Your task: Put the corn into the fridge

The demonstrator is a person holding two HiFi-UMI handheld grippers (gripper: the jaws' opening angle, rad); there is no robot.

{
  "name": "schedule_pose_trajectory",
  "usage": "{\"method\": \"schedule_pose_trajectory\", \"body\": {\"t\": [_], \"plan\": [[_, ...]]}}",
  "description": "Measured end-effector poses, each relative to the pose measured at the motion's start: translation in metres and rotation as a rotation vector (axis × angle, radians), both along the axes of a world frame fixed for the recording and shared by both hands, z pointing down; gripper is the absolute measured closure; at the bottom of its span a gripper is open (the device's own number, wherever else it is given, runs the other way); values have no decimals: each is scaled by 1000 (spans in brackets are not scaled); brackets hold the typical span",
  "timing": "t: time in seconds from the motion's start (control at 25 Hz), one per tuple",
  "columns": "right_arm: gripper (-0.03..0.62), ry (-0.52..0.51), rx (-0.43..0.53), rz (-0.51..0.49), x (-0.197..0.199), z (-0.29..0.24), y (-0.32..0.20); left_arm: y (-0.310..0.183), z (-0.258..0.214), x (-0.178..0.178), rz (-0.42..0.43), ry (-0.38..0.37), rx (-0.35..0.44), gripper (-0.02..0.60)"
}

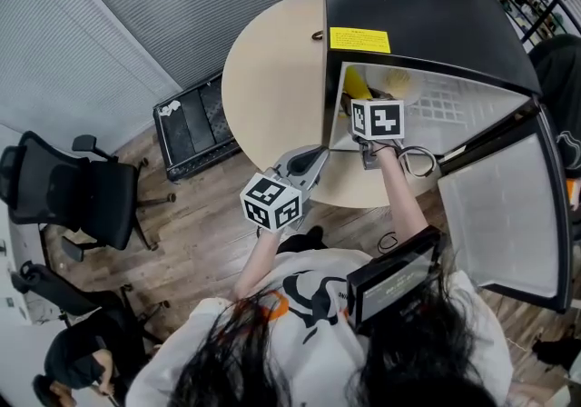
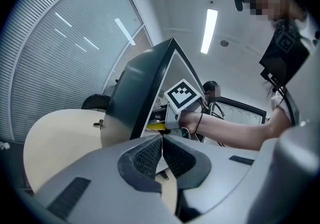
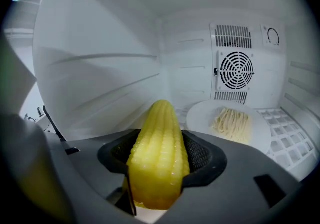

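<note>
While being held inside the fridge [image 1: 418,14], corn [image 3: 159,138]: being clamped by the right gripper [image 3: 160,168], near a plate [image 3: 200,113].
Left gripper [image 2: 161,155]: being held closed and empty, outside.
Remaining: setting down and release are being awaited.

Reaches forward with the right forearm [image 1: 405,203] stretched out nearly straight, a dark band round the wrist; carries the right gripper [image 3: 161,154] at its end, jaws clamped on either side of a corn cob [image 3: 159,133] whose tip points ahead; holds the left gripper [image 2: 162,154] back, nearer the torso, jaws pressed together with nothing between them; bends the left forearm [image 1: 260,253] close in; shows both marker cubes uppermost in the head view.
</note>
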State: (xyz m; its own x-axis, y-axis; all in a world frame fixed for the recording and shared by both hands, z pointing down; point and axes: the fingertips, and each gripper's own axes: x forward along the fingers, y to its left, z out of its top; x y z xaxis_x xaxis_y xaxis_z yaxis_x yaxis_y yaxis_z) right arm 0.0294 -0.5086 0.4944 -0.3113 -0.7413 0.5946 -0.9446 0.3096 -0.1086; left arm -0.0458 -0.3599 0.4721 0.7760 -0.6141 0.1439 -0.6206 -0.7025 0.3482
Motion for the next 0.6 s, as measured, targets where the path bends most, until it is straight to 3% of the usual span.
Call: {"method": "schedule_pose_trajectory", "body": {"t": [0.32,0.6], "plan": [[336,11,123,33,-2,1,1,3,2,2,14,1,-2,569],[324,-20,127,20,1,-1,6,3,2,0,11,-1,0,569]]}}
